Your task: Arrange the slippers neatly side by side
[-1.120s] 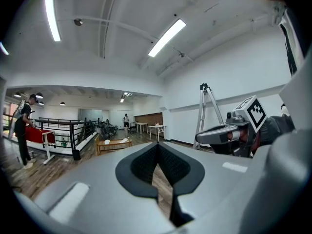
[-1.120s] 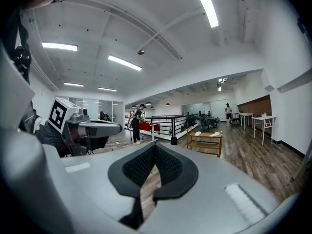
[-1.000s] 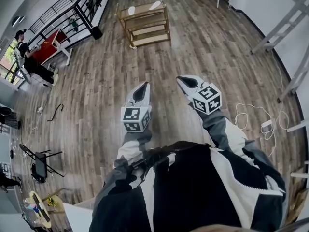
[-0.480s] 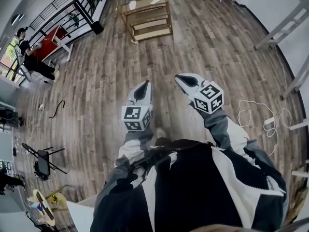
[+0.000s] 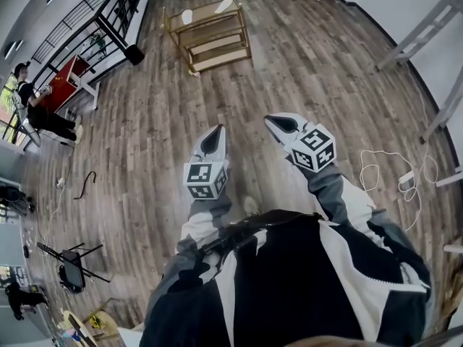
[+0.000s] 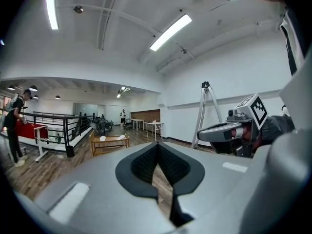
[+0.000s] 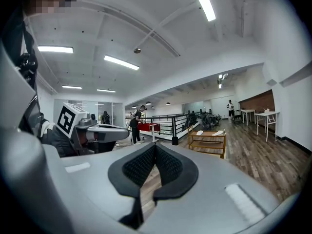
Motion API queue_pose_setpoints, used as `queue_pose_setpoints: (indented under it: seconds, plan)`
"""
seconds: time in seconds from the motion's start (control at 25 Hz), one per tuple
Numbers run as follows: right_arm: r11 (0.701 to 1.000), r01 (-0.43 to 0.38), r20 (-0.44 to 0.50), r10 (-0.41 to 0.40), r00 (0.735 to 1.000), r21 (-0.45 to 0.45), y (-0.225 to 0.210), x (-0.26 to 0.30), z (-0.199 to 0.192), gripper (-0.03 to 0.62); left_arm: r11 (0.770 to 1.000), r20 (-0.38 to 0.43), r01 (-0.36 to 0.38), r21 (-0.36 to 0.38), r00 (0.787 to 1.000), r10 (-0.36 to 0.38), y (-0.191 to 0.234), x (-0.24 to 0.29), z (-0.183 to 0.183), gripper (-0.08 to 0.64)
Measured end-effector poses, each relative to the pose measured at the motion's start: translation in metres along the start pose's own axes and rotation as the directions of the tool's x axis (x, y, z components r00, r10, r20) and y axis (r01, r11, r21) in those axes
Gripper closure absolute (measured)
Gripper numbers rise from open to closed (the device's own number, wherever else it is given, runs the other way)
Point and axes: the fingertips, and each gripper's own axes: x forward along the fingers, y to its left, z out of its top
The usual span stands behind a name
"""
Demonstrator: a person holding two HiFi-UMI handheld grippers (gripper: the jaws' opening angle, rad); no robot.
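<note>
Two white slippers lie apart on the top of a low wooden rack far ahead across the plank floor. In the left gripper view the rack is small and distant, as it is in the right gripper view. My left gripper and right gripper are held side by side at waist height, pointing toward the rack, well short of it. Both are shut with nothing between the pads.
A person stands by a red table at the left, beside a black railing. White ladder frames stand at the right, and a white cable lies coiled on the floor. A folding chair sits at lower left.
Both grippers have been carried forward together with the walking person. The rack looks slightly nearer, and a foot has come into view below the grippers. The jaws have stayed shut.
</note>
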Motion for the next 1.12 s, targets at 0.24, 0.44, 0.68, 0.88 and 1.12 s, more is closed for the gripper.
queue_pose_setpoints:
  seconds: [0.24,0.44,0.68,0.88,1.12]
  plan:
    - [0.999,0.032,-0.008,-0.032,0.999,-0.023,-0.021,0.062,0.017,0.588,0.999,0.014,0.033,0.022,0.999,-0.033,0.063,0.038,0.015,0.548]
    - [0.997,0.068,-0.004,-0.069,0.998,-0.025,-0.039,0.115,0.026,0.588,0.998,0.020,0.059,0.021,0.998,-0.060,0.113,0.065,0.016,0.548]
    - [0.996,0.085,-0.011,-0.085,0.996,-0.013,-0.057,0.178,0.021,0.588,0.997,-0.015,0.079,0.002,0.997,-0.079,0.168,0.091,-0.011,0.548]
    - [0.995,0.096,-0.023,-0.096,0.995,-0.005,-0.072,0.205,0.019,0.588,0.996,-0.013,0.085,-0.010,0.996,-0.085,0.196,0.112,-0.015,0.548]
    - [0.994,0.105,-0.038,-0.104,0.994,0.009,-0.104,0.222,0.017,0.588,0.995,-0.034,0.091,-0.041,0.995,-0.092,0.211,0.149,-0.026,0.548]
